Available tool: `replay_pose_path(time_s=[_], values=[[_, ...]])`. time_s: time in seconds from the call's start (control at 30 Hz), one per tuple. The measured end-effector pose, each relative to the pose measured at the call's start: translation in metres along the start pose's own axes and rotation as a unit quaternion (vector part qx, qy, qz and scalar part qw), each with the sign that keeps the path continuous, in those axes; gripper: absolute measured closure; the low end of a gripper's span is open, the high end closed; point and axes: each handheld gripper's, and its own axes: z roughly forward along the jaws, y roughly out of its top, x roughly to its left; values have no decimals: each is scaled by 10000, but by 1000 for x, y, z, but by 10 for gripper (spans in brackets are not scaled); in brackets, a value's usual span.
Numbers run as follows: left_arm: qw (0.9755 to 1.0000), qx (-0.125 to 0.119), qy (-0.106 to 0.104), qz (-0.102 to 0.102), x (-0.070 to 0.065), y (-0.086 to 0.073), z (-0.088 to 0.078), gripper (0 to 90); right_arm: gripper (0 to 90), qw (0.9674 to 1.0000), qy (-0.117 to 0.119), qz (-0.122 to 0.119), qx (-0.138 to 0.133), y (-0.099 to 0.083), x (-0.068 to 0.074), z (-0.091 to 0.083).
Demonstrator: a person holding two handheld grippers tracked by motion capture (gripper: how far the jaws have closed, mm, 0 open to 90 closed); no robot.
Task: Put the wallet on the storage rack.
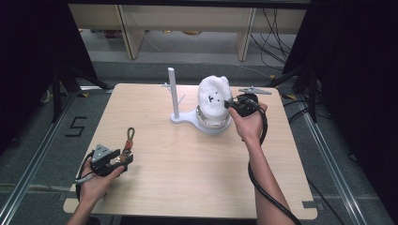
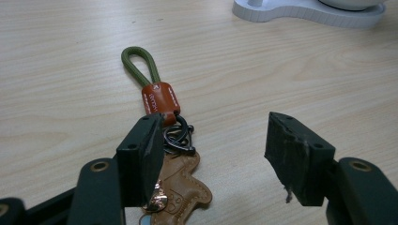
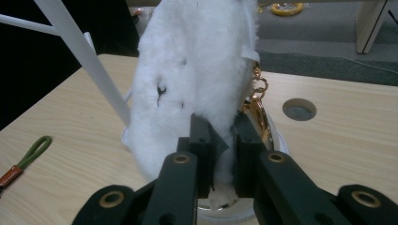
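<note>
Right hand-held gripper (image 3: 220, 140) pinches the white fluffy pouch (image 3: 187, 70) right of centre; its thin grip on fur may slip. Left hand-held gripper (image 2: 220, 154) gapes over the keychain (image 2: 162, 122), lower left

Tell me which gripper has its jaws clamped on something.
The right gripper, pinching the white fluffy pouch; the left gripper stands open over the keychain.

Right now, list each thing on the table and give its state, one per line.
white fluffy pouch: upright over the stand's dish, pinched by the right gripper.
keychain: flat on the table, not gripped.
left gripper: jaws open, over the keychain's clasp end.
white stand: upright, pegs bare.
</note>
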Motion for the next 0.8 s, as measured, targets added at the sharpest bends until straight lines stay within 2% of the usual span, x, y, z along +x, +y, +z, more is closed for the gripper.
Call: replay_pose_path(time_s=[0.03, 0.07, 0.1, 0.13, 0.43, 0.47, 0.5, 0.6, 0.7, 0.73, 0.8], values=[[10000, -8, 1, -8, 0, 0, 0, 369, 824, 9999, -10, 144, 24, 0, 2, 0], [10000, -11, 0, -13, 0, 0, 0, 369, 824, 10000, -15, 80, 6, 0, 1, 1], [10000, -9, 1, -13, 0, 0, 0, 369, 824, 9999, -19, 139, 35, 0, 2, 1], [10000, -7, -6, 9, 0, 0, 0, 369, 824, 10000, -24, -3, -25, 0, 0, 2], [10000, 20, 39, -2, 0, 0, 0, 369, 824, 9999, -54, 87, -23, -4, -2, 9], [10000, 34, 44, 2, 0, 0, 0, 369, 823, 10000, -82, -4, -31, -4, -3, 10], [10000, 21, 38, 0, 0, -1, 0, 369, 823, 9999, -102, 81, -28, -6, -2, 11], [10000, 20, 37, 0, 0, -1, 0, 369, 823, 9999, -115, 13, -23, -8, -3, 14], [10000, 19, 41, 10, 0, -1, 0, 369, 823, 9998, -158, 153, 29, -12, -1, 18], [10000, 18, 41, 4, 0, -1, 0, 369, 823, 9999, -159, 55, 8, -14, -2, 19], [10000, 5, 29, -15, 0, -1, 0, 369, 823, 9998, -180, 64, 28, -16, -2, 22]])
